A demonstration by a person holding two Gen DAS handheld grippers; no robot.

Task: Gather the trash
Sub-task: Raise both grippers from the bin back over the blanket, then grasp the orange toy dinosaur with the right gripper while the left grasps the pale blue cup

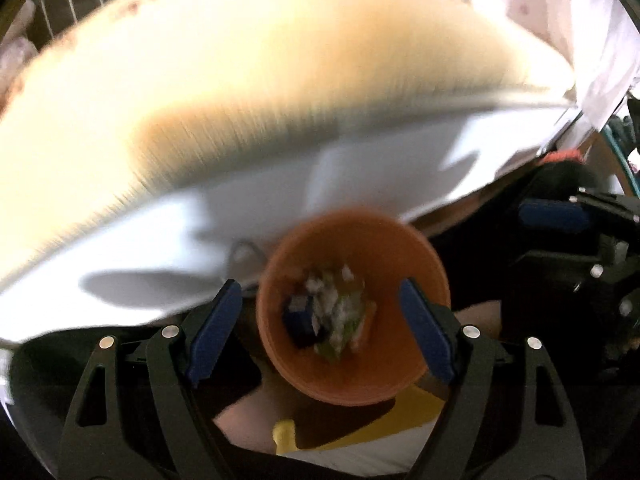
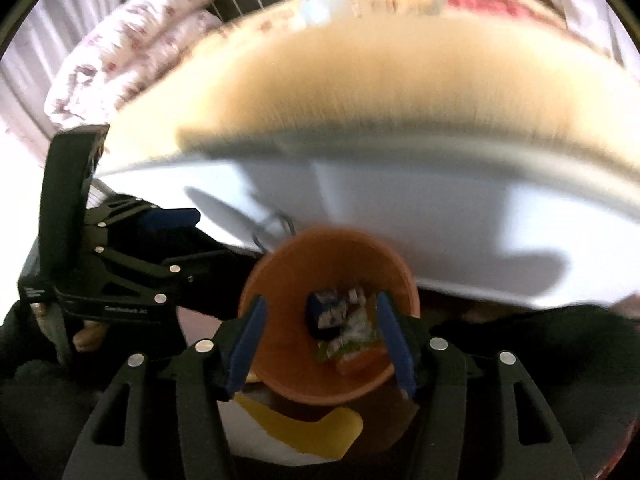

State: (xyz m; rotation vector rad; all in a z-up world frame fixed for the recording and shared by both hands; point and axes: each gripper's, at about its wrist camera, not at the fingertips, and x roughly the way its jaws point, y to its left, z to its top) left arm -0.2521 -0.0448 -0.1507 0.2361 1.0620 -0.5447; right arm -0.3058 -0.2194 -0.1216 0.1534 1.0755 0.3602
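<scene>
An orange bin stands on the floor below a table's front edge; it also shows in the right wrist view. It holds several pieces of trash: a dark blue wrapper, white crumpled paper and green scraps. My left gripper is open and empty, its blue pads wide apart above the bin. My right gripper is open and empty too, straddling the bin's near rim. Both views are blurred by motion.
A table with a tan top and white front fills the upper views. A patterned cushion lies at the back left. A yellow and white mat lies under the bin. The other gripper appears at each view's side.
</scene>
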